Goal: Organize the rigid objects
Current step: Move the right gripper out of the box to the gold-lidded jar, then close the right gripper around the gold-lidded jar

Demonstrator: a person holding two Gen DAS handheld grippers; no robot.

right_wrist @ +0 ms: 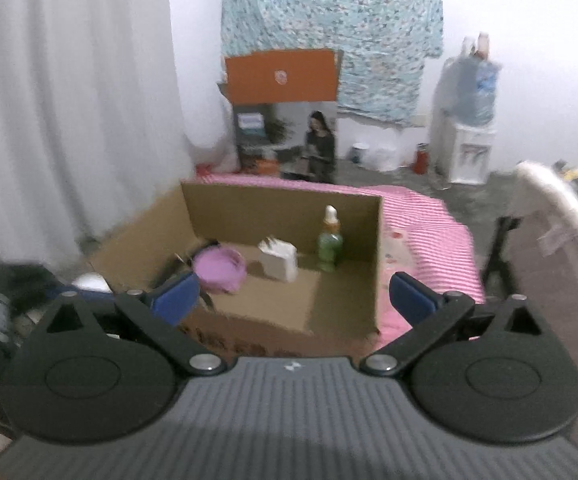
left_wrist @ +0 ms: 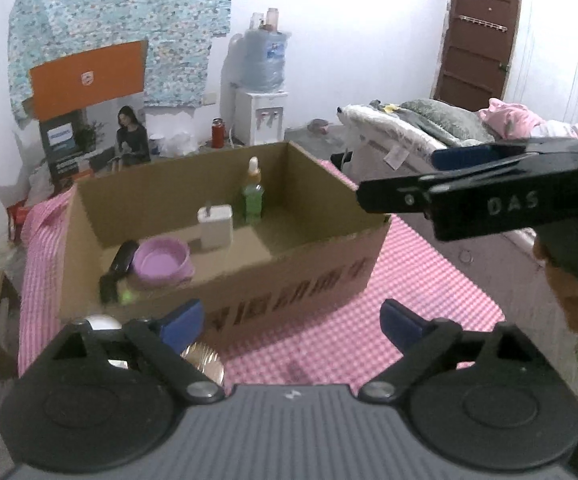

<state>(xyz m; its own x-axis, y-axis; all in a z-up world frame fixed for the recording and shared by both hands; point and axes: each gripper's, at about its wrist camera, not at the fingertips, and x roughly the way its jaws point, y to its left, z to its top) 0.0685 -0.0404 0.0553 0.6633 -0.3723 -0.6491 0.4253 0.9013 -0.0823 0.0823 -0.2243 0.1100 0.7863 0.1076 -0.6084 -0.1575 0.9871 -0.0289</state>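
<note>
Hovering over a pink checked table (left_wrist: 389,280), both hand-held grippers stand wide open and empty, with nothing between their blue pads. The left hand-held gripper (left_wrist: 291,320) faces the printed front wall of an open box (left_wrist: 289,280); the right hand-held gripper (right_wrist: 293,296) looks down into the same box from beside it, and its arm crosses the right of the left wrist view.

Inside the box, a purple bowl (left_wrist: 163,260) sits at the near left corner with a dark object (left_wrist: 123,256) touching its left side. A white container (left_wrist: 215,226) stands upright just behind the bowl, and a green bottle (left_wrist: 251,200) stands upright near the back wall. The right half of the box floor is bare.

The step in hand looks like the pause between placements: both hands free after a drop-off, the next item not yet taken. Two round metallic objects (left_wrist: 205,360) lie on the table against the box front, just under the left gripper's left finger; they appear the likeliest next pick. That calls for dipping low beside the front wall, closing on one piece, then lifting clear of the rim.

Room is tight there, the cardboard edge close. To the right, open cloth offers free passage, though the table edge falls away beyond.
</note>
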